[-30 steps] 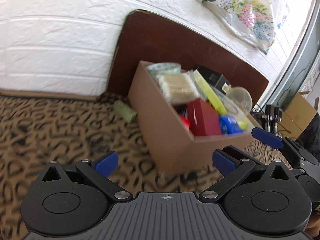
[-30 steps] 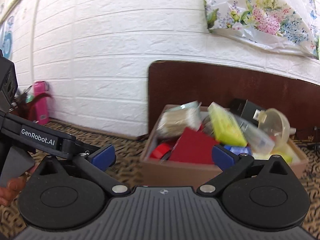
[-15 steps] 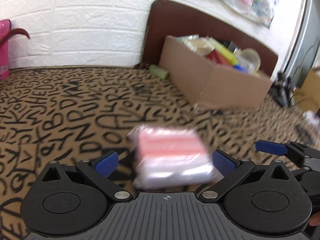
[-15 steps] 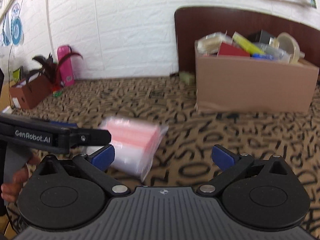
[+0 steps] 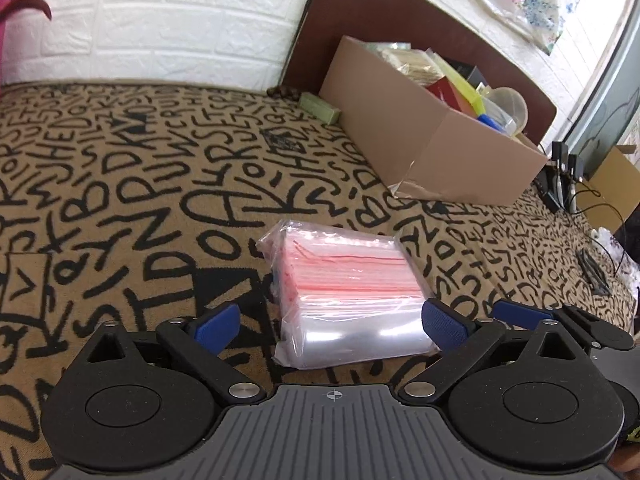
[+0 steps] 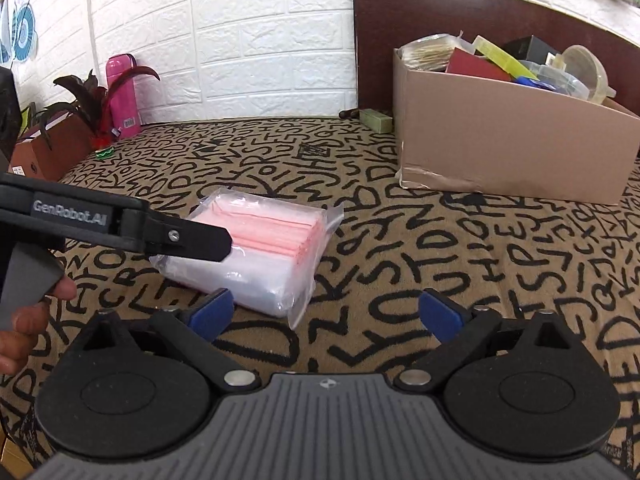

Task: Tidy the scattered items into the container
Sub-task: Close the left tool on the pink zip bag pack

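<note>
Left gripper (image 5: pixel 331 328) is hanging released, straddling the pack of zip bags (image 5: pixel 348 292) (light, squashy, slick film); grip the thick stacked middle. Right gripper (image 6: pixel 326 316) is idling released.

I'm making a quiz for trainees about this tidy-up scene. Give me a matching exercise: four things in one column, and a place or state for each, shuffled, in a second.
Things:
1. pack of zip bags
2. cardboard box
3. pink bottle
4. green block

Places or states:
A. stands upright by the white brick wall, near a plant
B. lies flat on the lettered cloth, between the open fingers of the left claw
C. lies on the cloth beside the box, by the dark board
D. filled with assorted items

Pairs: 1-B, 2-D, 3-A, 4-C
</note>
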### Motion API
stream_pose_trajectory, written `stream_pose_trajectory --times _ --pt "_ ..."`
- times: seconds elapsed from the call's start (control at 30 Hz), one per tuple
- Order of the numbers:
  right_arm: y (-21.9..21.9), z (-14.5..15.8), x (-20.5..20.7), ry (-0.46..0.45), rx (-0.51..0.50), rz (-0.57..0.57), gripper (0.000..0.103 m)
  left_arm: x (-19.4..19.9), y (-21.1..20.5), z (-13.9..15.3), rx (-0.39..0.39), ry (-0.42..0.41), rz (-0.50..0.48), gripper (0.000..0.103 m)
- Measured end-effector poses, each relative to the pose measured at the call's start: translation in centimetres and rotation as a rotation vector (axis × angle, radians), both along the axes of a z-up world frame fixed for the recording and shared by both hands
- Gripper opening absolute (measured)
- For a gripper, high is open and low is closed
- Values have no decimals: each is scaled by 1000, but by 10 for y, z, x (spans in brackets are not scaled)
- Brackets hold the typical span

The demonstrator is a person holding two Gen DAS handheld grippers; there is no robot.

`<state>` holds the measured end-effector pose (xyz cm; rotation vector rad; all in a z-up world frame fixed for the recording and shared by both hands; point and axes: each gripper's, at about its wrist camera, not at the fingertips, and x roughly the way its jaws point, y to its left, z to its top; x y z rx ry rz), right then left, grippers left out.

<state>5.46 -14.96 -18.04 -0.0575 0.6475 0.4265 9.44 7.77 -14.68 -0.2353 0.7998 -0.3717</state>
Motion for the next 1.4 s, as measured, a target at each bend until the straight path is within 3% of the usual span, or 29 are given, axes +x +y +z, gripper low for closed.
stream_pose_trajectory --times 0.37,0.53,0.6,0.73,0.9,1.1,1.13,1.17,1.23,1.4 --pt "14 -3 16 50 26 89 77 13 -2 -6 -37 42 -80 85" --pt "23 -2 18 52 31 140 68 19 -2 -7 -39 54 -74 85" --pt "25 -3 20 68 53 157 62 20 -3 -8 -36 51 -73 81" --pt "28 -3 18 68 49 154 54 18 -1 -7 -8 49 -52 64" --pt "22 3 9 84 52 158 44 9 0 -4 8 64 -49 59" --pt "11 7 -15 114 21 201 46 -20 -6 -1 24 80 -98 59" --pt "8 7 -18 117 28 199 49 -23 -5 -1 15 81 -100 69" --pt "4 8 -20 119 38 191 51 -25 -3 -1 3 83 -92 72" --pt "1 8 -20 119 51 171 57 -24 0 -1 -6 91 -74 76" --pt "0 8 -15 120 71 154 60 -12 10 3 -30 101 -26 77"
